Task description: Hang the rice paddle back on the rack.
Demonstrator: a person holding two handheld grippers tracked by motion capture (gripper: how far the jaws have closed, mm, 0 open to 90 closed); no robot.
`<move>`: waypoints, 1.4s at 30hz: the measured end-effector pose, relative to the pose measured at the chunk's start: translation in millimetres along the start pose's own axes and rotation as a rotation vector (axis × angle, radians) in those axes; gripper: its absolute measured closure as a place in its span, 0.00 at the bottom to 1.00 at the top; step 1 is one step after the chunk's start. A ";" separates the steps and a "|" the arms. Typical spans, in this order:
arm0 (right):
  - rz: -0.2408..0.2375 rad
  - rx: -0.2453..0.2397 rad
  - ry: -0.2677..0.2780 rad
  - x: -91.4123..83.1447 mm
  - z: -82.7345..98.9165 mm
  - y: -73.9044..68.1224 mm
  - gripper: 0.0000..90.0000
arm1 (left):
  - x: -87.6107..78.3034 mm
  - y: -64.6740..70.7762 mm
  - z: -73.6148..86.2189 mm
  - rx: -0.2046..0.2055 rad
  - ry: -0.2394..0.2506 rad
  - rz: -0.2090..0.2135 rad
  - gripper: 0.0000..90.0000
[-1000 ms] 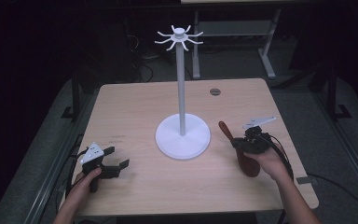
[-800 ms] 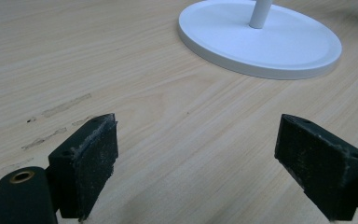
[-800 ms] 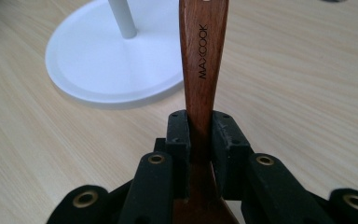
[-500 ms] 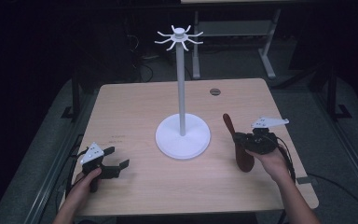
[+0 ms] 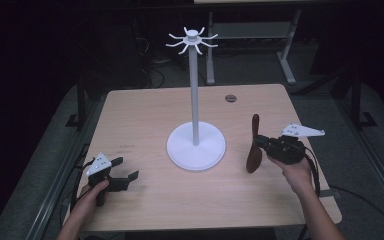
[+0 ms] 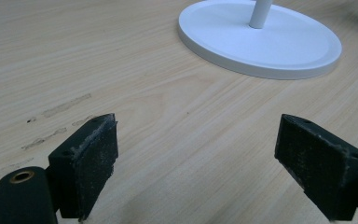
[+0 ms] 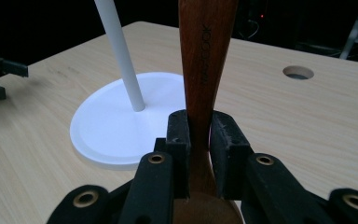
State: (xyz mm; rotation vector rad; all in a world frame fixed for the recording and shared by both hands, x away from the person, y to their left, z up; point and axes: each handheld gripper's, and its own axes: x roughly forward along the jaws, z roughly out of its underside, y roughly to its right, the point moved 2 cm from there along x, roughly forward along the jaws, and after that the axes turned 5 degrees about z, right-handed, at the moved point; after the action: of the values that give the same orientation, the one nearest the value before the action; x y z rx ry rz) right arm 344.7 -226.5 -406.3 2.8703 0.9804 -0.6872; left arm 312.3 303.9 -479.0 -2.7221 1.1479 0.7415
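Wooden spoon (image 5: pixel 253 145), dark brown with a long flat handle, is standing nearly upright above the right part of the table, its handle pointing up and its bowl hanging just over the tabletop; it is being held clear of the white stand. The pale rectangular wooden table (image 5: pixel 150 115) is carrying everything, with a small round hole (image 5: pixel 230 98) sitting near its far edge. The tall white stand (image 5: pixel 195 100) is rising from the table's middle on a wide round base (image 6: pixel 261 39), its thin pole ending in a crown of short curved hooks (image 5: pixel 192 39). The right gripper (image 7: pixel 199 140) is sitting to the right of that base, its two black jaws pressing together on the spoon's narrow neck, and the handle's stamped lettering is showing in the right gripper view. The left gripper (image 6: pixel 196 163) is resting low near the table's front left corner, well apart from the stand, its jaws spread wide with bare wood showing between them. A hand (image 5: pixel 292 172) is gripping each tool from below.
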 end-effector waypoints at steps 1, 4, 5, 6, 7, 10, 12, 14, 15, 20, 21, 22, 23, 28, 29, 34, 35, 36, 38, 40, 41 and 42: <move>-0.001 0.002 0.006 -0.8 -0.4 0.0 0.86 | 0.0 0.0 0.0 0.000 0.000 0.000 0.14; 0.002 0.001 0.020 -1.5 -1.1 -0.3 0.86 | 0.1 0.0 0.0 0.000 0.000 0.000 0.14; 0.004 -0.002 0.025 -1.8 -1.3 -0.4 0.86 | 0.0 -0.2 0.0 0.002 -0.001 0.000 0.14; 0.003 -0.003 0.033 -2.0 -1.7 -0.7 0.86 | 0.2 0.0 -0.1 -0.002 0.003 0.000 0.14; -0.001 -0.008 0.035 -2.3 -2.4 -0.8 0.86 | 0.0 -0.2 -0.1 0.000 0.000 0.000 0.14; -0.005 -0.012 0.051 -2.8 -4.5 -2.0 0.86 | 0.0 -0.1 -0.1 0.000 0.000 -0.001 0.14; -0.007 -0.017 0.059 -3.0 -6.6 -3.1 0.86 | -0.1 -0.5 -0.1 0.001 -0.003 -0.001 0.14; -0.009 -0.020 0.062 -3.2 -9.0 -4.4 0.86 | 0.0 -0.4 -0.1 -0.001 -0.001 -0.001 0.14; -0.012 -0.021 0.065 -3.2 -10.3 -5.1 0.86 | 0.0 -0.5 -0.1 0.000 -0.001 -0.002 0.14; -0.023 -0.037 0.068 -4.8 -18.4 -8.7 0.86 | 0.4 -0.5 -0.3 -0.010 0.008 0.000 0.14; -0.026 -0.035 0.068 -5.7 -20.9 -9.9 0.86 | 0.4 -0.6 -0.2 -0.010 0.009 0.000 0.14; -0.032 -0.037 0.072 -6.4 -23.1 -10.7 0.86 | 0.5 -0.6 -0.2 -0.011 0.010 0.000 0.14; -0.037 -0.036 0.073 -7.1 -25.5 -11.5 0.86 | 0.5 -0.4 -0.2 -0.014 0.011 -0.001 0.14; -0.046 -0.048 0.091 -8.1 -37.6 -15.7 0.86 | 0.6 0.2 -0.2 -0.019 0.017 -0.004 0.14; -0.051 -0.049 0.096 -7.9 -40.5 -16.5 0.86 | 0.6 0.2 -0.2 -0.020 0.018 -0.004 0.14; -0.066 -0.064 0.113 -6.6 -56.2 -19.3 0.86 | 0.4 -0.4 -0.4 -0.013 0.019 -0.003 0.14; -0.068 -0.067 0.113 -6.5 -58.3 -19.4 0.86 | 0.4 -0.4 -0.4 -0.013 0.019 -0.003 0.14; -0.070 -0.066 0.117 -6.1 -61.5 -19.6 0.86 | 0.4 -0.4 -0.3 -0.014 0.020 -0.003 0.14; -0.073 -0.067 0.122 -5.5 -66.5 -20.4 0.86 | 0.4 -0.3 -0.4 -0.013 0.020 -0.003 0.14; -0.078 -0.074 0.128 -5.3 -71.6 -21.5 0.86 | 0.3 -0.3 -0.3 -0.013 0.020 -0.003 0.14; -0.083 -0.076 0.129 -4.9 -74.2 -22.1 0.86 | 0.3 -0.3 -0.3 -0.013 0.020 -0.003 0.14; -0.084 -0.076 0.129 -4.7 -76.1 -22.6 0.86 | 0.3 -0.3 -0.4 -0.013 0.020 -0.003 0.14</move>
State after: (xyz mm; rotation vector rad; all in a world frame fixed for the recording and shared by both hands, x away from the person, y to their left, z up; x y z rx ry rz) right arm 358.4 -198.3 -333.2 2.8511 1.1228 -0.4624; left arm 312.8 303.8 -478.8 -2.7474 1.1466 0.7260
